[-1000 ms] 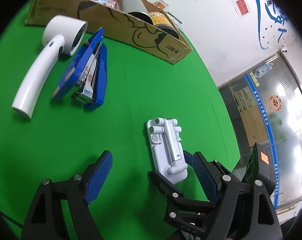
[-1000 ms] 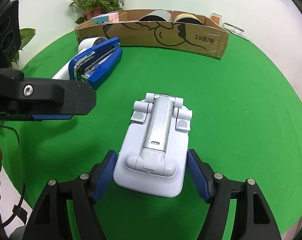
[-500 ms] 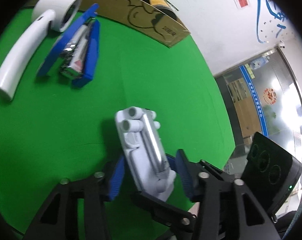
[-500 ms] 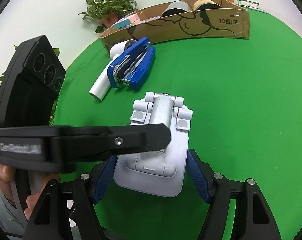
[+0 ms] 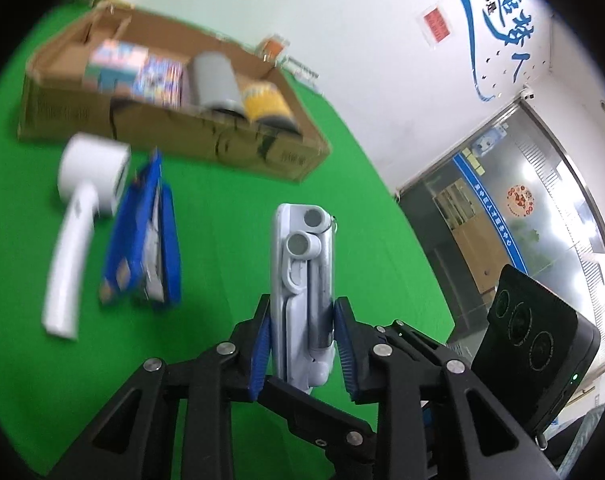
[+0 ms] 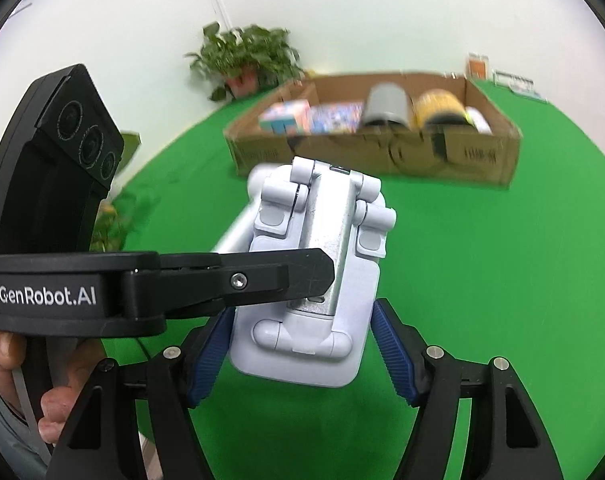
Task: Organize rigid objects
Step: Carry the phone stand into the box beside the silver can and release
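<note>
From the left wrist view, the left gripper (image 5: 302,344) tilts downward over the green desk (image 5: 230,216), its blue pads (image 5: 260,344) closing on the flat faces of the pale folding phone stand (image 5: 302,280), which stands on edge between them, clear of the cloth. Toward the desk's far edge sits an open cardboard box (image 5: 174,128) holding a grey cylinder (image 5: 216,76), a yellow tin (image 5: 266,100) and printed packets; just in front of it lie a white hair dryer (image 5: 82,216) and a blue stapler (image 5: 146,244), side by side. From the right wrist view, the right gripper (image 6: 302,356) also points downward, its jaws closing slightly; the left pad (image 6: 210,356) lies against the stand (image 6: 314,280), while the right pad stands just off its edge. The left gripper's black finger (image 6: 262,280) crosses the stand's face, and a hand (image 6: 26,380) grasps that tool's handle at the lower left. The box (image 6: 374,148) lies beyond, with a potted plant (image 6: 246,60) behind it.
</note>
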### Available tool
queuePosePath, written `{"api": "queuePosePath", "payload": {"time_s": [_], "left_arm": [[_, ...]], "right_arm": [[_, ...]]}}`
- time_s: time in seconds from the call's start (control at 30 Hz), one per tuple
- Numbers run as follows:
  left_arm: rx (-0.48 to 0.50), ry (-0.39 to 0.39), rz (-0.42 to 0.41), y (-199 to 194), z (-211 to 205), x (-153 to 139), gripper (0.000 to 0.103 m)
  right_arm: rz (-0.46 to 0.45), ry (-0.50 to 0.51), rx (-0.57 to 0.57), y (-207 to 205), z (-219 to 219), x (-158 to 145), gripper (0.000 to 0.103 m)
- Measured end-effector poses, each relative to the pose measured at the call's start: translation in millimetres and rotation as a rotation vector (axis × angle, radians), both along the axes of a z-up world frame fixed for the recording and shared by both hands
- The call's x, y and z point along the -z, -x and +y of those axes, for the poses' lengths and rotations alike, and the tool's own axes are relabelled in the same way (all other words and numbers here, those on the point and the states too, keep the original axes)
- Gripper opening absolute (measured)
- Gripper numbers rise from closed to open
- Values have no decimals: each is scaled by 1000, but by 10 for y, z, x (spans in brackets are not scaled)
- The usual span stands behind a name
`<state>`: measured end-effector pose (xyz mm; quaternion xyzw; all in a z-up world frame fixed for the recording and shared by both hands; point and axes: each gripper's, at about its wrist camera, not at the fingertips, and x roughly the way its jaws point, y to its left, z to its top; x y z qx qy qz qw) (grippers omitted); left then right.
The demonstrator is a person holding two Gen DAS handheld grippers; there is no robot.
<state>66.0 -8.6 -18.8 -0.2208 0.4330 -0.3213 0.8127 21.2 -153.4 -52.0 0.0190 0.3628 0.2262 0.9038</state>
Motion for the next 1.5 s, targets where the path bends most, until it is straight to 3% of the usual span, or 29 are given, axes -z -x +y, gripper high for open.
{"api": "queuePosePath", "payload": {"time_s": [0.17, 0.37, 0.57, 0.8, 1.03, 1.1, 1.17, 1.27, 1.5], "left_arm": [[-17, -8, -62, -221, 112, -323, 27], [-40, -12, -64, -775, 277, -539, 27], [-75, -3, 14, -1554, 534, -552, 26], [-75, 36, 165, -2219, 688, -212, 26], [-60, -31, 226, -2496, 604, -16, 26], [-62, -64, 237, -2536, 566, 3, 25], [-63, -91, 243, -2556, 542, 15, 25], [-44, -32, 215, -2550, 570, -51, 25], [-104, -84, 142, -2387, 754, -250, 25]], "right_arm": [[-60, -1, -20, -274, 156, -343, 65], [-58, 11, -61, -945, 357, -716, 65], [50, -11, -118, -1940, 573, -878, 65], [179, -21, -105, -2759, 712, -656, 65], [251, -5, -62, -3025, 736, -351, 64], [266, -1, -55, -3076, 758, -307, 51], [282, 6, -33, -3134, 754, -273, 46], [307, 3, -22, -3160, 721, -208, 44], [282, -17, -63, -3027, 733, -227, 37]]}}
